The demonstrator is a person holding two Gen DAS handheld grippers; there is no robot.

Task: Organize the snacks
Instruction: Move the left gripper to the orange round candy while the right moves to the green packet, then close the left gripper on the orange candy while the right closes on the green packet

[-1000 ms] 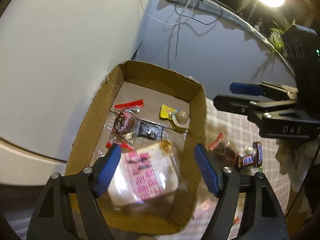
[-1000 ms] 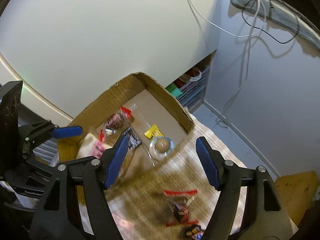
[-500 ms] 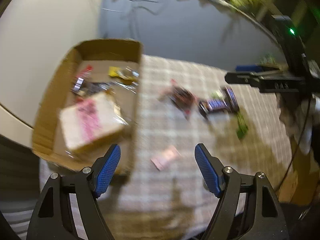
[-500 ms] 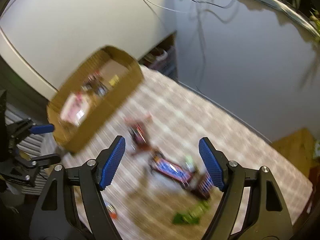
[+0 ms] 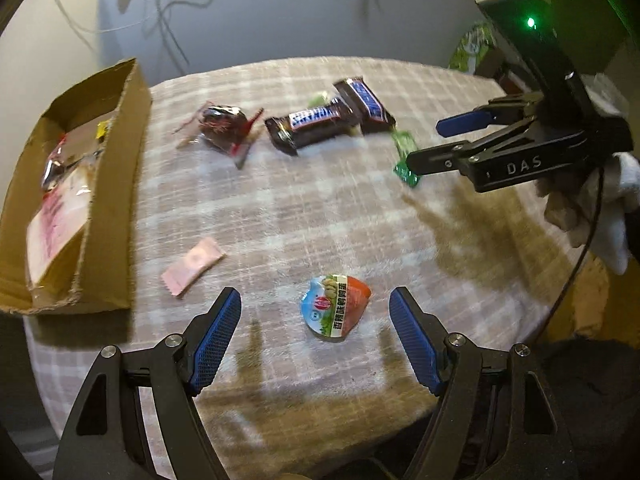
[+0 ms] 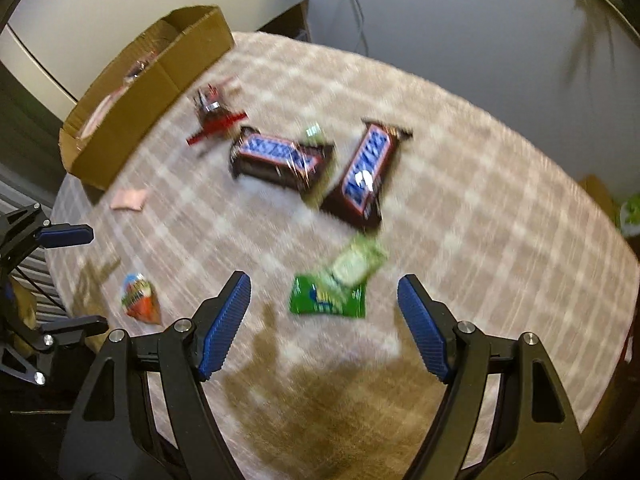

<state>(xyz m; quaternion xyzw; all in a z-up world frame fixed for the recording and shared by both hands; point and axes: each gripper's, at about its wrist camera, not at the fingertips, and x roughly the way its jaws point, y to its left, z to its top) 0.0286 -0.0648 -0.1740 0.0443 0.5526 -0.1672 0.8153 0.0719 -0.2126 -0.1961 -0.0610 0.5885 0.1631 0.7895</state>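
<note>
The round counter (image 5: 320,216), under a checked cloth, carries everything. At its far left edge sits the cardboard box (image 5: 116,184), open-topped, with several wrapped snacks already lying in it, among them a flat pink-printed packet (image 5: 52,228).

Out on the cloth, toward the far side, two chocolate bars (image 6: 280,158) in dark wrappers lie side by side and nearly touching; they look stiff and fairly solid, so a squeeze across the narrow width at mid-length should hold them, though the glossy film may slide. Just left of them, nearer the box, is a clear-wrapped dark candy (image 5: 222,126) with red twisted ends: light and crinkly, best taken across the lump, not the loose ends. A green sachet (image 6: 328,298) lies toward the right of the bars, with a paler green packet (image 6: 354,264) partly over it; both look thin, limp and low against the cloth, hard to get under. A small pink sachet (image 5: 192,266) rests close to the box's near corner. A small sealed cup with a printed foil lid (image 5: 335,306) sits near the near edge; it is probably light, and the rim sides seem the safest hold.

The left tongs (image 5: 316,340) are spread wide and empty, the cup lying between and just ahead of their tips. The right tongs (image 6: 324,324) are also spread and empty, above the green sachet.
</note>
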